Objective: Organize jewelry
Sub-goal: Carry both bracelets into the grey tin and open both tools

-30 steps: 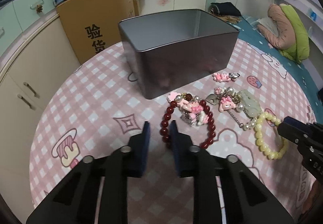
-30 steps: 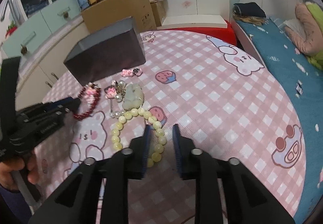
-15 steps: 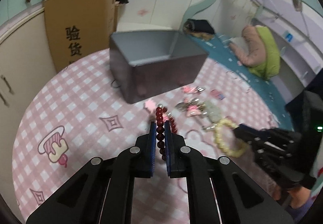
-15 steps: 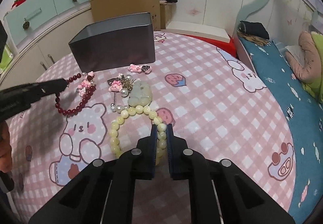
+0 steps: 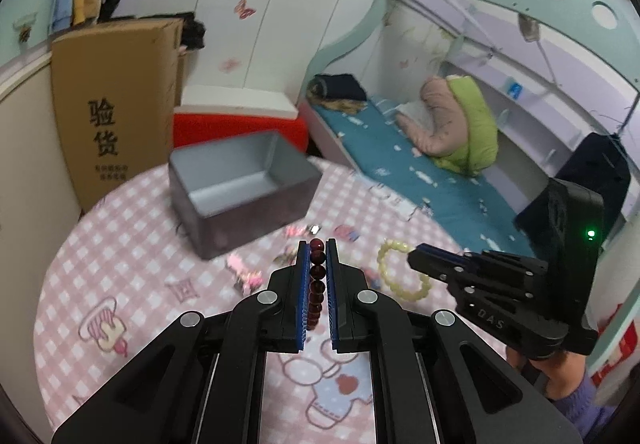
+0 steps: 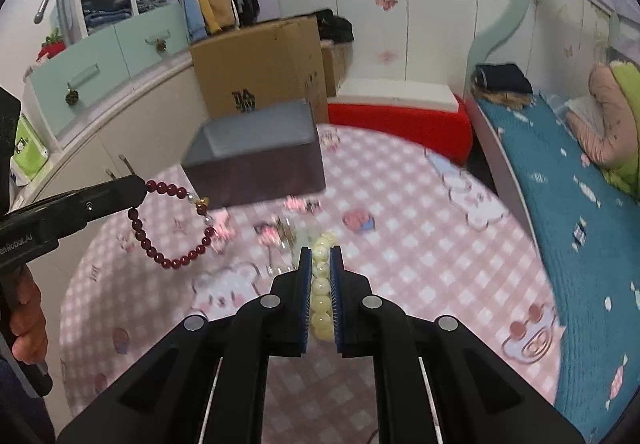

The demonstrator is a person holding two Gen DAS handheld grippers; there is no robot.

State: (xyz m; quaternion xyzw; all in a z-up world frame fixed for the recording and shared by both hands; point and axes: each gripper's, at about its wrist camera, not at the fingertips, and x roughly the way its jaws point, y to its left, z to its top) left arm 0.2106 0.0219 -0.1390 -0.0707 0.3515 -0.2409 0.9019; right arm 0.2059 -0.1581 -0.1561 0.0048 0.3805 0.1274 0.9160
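Looking along my left gripper [image 5: 316,250], I see its blue pads clamped on the dark red bead bracelet [image 5: 315,280], a row of beads running down the narrow slot between the jaws. Beyond the fingertips stands the open grey metal box [image 5: 244,188] on the pink checked round table [image 5: 120,244], its near rim clear of my tool and its interior bare. Small pink charms [image 5: 244,274] lie on the cloth between box and fingertips. To the right, my right gripper [image 5: 416,260] holds the pale yellow bead bracelet [image 5: 400,272], which hangs off the cloth. The table's left edge meets a cardboard carton [image 5: 116,104]; its far right edge borders the blue bed [image 5: 400,160].

From the right wrist view, my right gripper [image 6: 320,250] is clenched on the pale yellow bead bracelet [image 6: 322,284], beads stacked between the pads. At left, my left gripper [image 6: 138,192] carries the dark red bead bracelet [image 6: 172,228] as a hanging loop, just beside the grey metal box's [image 6: 260,156] near corner. The charms [image 6: 280,228] lie blurred under it. Open checked cloth [image 6: 420,244] spreads right toward the table edge.
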